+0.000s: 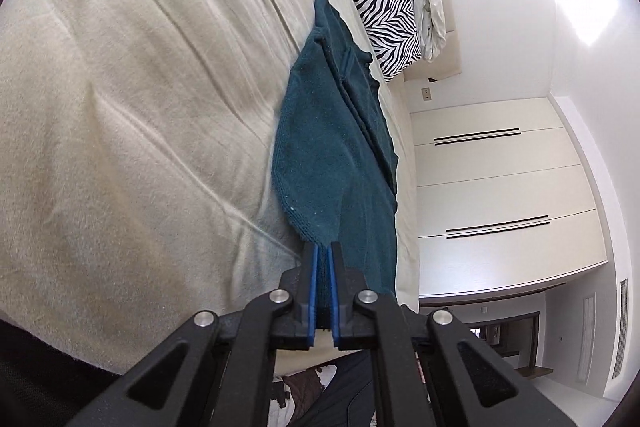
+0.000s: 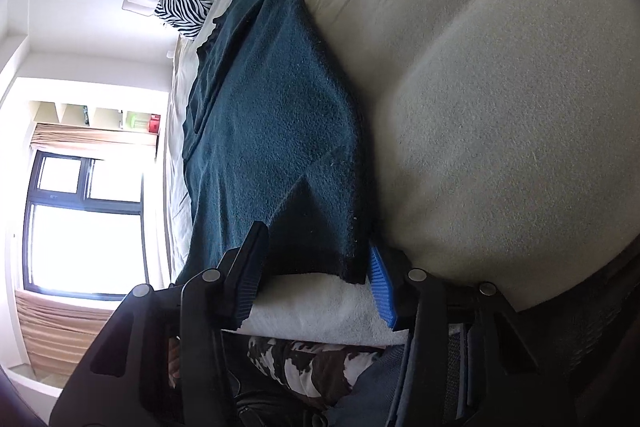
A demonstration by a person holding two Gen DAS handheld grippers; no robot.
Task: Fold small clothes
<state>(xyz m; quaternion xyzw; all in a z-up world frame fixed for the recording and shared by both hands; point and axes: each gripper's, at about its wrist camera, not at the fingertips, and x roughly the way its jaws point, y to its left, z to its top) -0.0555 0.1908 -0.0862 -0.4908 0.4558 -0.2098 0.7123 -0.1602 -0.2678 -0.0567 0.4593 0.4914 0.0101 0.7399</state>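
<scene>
Here the dark teal garment (image 1: 332, 147) lies along the edge of the cream-covered bed (image 1: 140, 107), its near end at the two grippers. The left gripper (image 1: 325, 259) has its jaws clamped narrow on the near hem. The right gripper (image 2: 316, 279) straddles the other near corner (image 2: 344, 259), jaws part-way in, pads apparently not yet pressing. A good fold likely needs the right to bite fully first, then both corners carried together, level, toward the zebra pillow (image 1: 384, 11).
</scene>
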